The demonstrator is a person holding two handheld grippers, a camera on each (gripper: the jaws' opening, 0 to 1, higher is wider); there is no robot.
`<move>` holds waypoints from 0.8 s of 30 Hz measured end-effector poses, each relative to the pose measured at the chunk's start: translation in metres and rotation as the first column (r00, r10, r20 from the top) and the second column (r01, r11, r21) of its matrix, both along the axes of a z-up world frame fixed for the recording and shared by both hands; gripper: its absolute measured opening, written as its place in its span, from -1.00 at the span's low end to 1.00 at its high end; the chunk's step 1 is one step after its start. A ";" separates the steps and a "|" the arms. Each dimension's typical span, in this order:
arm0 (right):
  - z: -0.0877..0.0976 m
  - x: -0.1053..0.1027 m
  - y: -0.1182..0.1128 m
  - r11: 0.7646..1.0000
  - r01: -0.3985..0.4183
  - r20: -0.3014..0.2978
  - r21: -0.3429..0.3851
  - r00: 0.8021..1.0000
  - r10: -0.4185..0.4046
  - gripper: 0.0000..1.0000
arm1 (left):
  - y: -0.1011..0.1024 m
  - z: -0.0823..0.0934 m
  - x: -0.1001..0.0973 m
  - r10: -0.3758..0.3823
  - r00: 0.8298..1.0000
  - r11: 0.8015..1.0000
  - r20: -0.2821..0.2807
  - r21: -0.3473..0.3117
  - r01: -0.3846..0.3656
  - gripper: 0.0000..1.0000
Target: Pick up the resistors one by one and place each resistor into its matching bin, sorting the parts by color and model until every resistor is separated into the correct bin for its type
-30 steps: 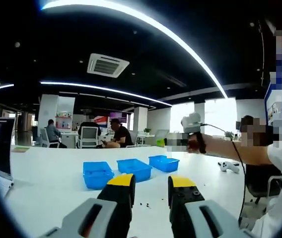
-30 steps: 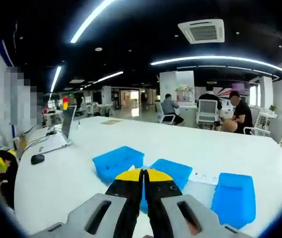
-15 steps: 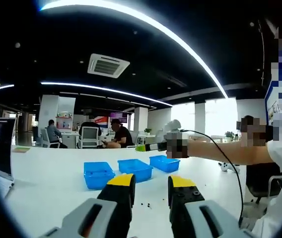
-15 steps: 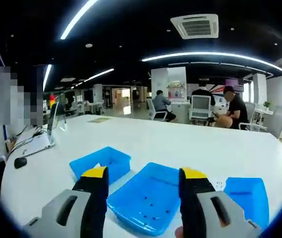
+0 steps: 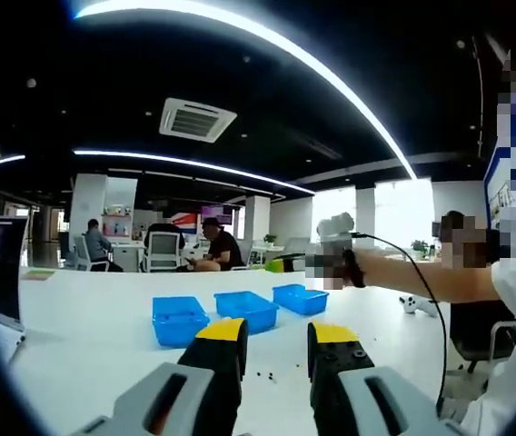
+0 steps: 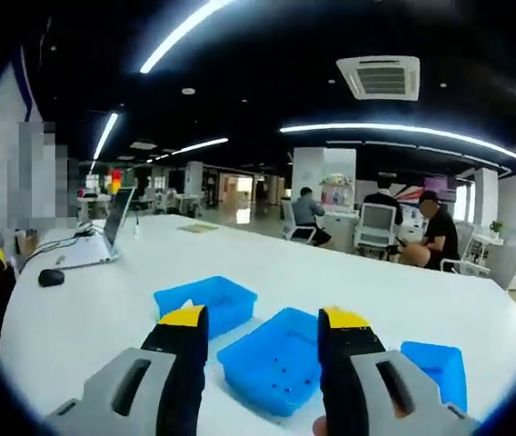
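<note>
Left gripper (image 5: 274,341): we see grey plastic jaws with yellow tips, parted, gripping nothing.
Right gripper (image 6: 262,322): same build, jaws wide apart and empty, above the middle bin (image 6: 278,357).
Resistors (image 5: 267,373): tiny dark specks on the table (image 5: 94,327) just ahead of our left jaws; a few more specks lie inside the middle bin.
Bins: three shallow blue plastic trays (image 5: 237,309) in a row, rectangular, glossy.
Surface: smooth white tabletop, with a laptop (image 6: 99,241) and mouse (image 6: 51,277) at its far side.
Room: open office, dark ceiling, curved light strips (image 5: 267,50).
</note>
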State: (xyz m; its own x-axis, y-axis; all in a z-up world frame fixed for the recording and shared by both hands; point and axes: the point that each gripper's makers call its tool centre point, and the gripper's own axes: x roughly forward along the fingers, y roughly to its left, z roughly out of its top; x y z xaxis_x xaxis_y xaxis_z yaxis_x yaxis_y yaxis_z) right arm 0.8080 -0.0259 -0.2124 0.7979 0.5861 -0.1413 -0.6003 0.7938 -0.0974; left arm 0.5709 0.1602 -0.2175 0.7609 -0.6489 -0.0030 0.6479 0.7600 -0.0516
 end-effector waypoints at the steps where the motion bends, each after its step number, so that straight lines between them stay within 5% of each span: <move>1: 0.000 -0.010 -0.001 1.000 -0.010 0.006 0.007 1.000 0.010 0.00 | 0.000 0.001 0.000 0.002 1.000 1.000 0.002 -0.001 -0.002 -0.43; 14: -0.025 -0.132 -0.068 0.997 -0.029 0.043 0.066 0.999 0.027 -0.06 | 0.001 0.002 0.002 0.005 1.000 1.000 0.005 -0.007 -0.005 -0.43; 24: -0.018 -0.197 -0.102 0.989 0.014 0.069 0.147 0.997 -0.024 -0.05 | 0.000 -0.004 0.004 0.008 1.000 1.000 -0.008 0.002 -0.008 -0.43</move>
State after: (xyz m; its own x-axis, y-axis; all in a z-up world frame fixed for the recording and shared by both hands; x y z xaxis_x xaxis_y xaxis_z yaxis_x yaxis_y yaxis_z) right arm 0.6111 -0.1278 -0.2300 0.8139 0.5811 0.0014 -0.5809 0.8137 -0.0208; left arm 0.5749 0.1603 -0.2219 0.7662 -0.6425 -0.0109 0.6411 0.7655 -0.0554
